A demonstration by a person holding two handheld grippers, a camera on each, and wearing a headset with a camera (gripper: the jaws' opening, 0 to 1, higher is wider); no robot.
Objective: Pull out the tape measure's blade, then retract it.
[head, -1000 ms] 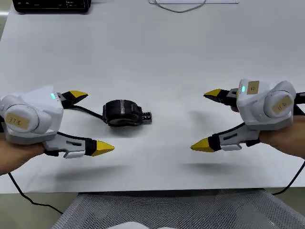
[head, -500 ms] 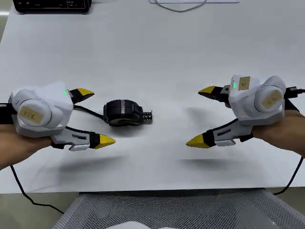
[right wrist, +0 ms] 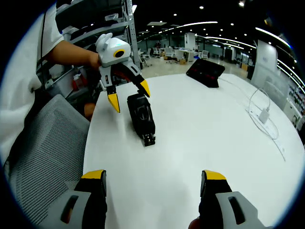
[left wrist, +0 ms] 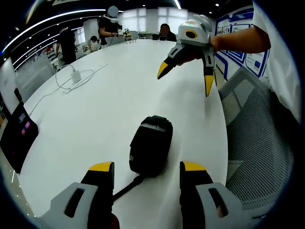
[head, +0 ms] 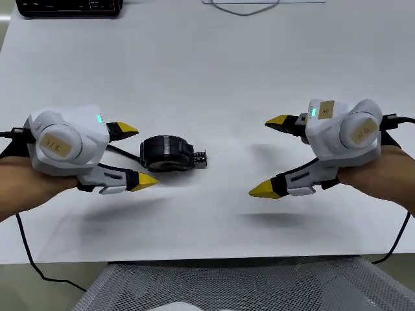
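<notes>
A broad white counter ran out ahead of you, with a dark flat device at its far left edge, a loop of white cable at the far edge, and a grey mesh chair tucked under the near side. And there was the tape measure, black and rounded, lying on the counter left of centre with its blade wound in, just the small hook end poking out of the case and pointing toward your right side. Your left tool was right on it: jaws spread wide, yellow tips either side of the case's near end, the tape measure sitting just at the mouth of them and neither jaw touching it, as far as the left gripper view showed. A thin black cord trailed from the back of the case and ran in between those jaws. Your right tool hung over the counter well apart from the tape measure, jaws spread just as wide and pinching nothing, its tips facing the hook end across a bare stretch of white. From the right gripper view, the case lay lengthwise, hook end nearest, with your left tool standing over its far end. Off in the background, the left gripper view caught a white charger and its lead on the counter and people at the far end of the room.
</notes>
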